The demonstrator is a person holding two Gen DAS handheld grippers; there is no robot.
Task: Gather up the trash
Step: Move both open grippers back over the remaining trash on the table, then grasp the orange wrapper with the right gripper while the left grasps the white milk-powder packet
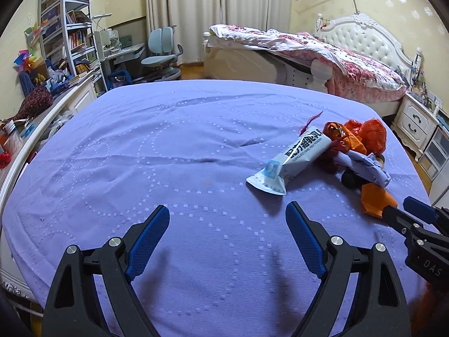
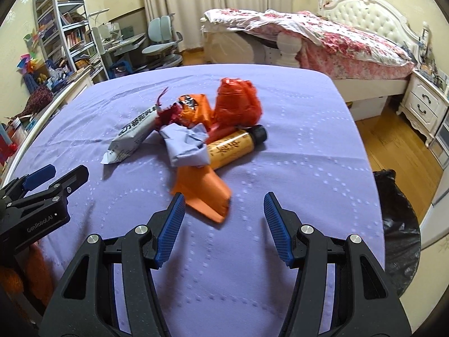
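A heap of trash lies on the purple bedspread: a white printed packet, crumpled lilac paper, an amber bottle with a black cap, a red plastic bag and a flat orange wrapper. My right gripper is open; the orange wrapper's near corner reaches in beside its left fingertip, untouched. My left gripper stands open over bare cloth, with the white packet just ahead to the right. Each gripper shows in the other's view, the left gripper and the right gripper.
A black bin bag stands off the bed's right edge above a wooden floor. Beyond are a second bed with a pink floral quilt, a white nightstand, a bookshelf and a desk chair.
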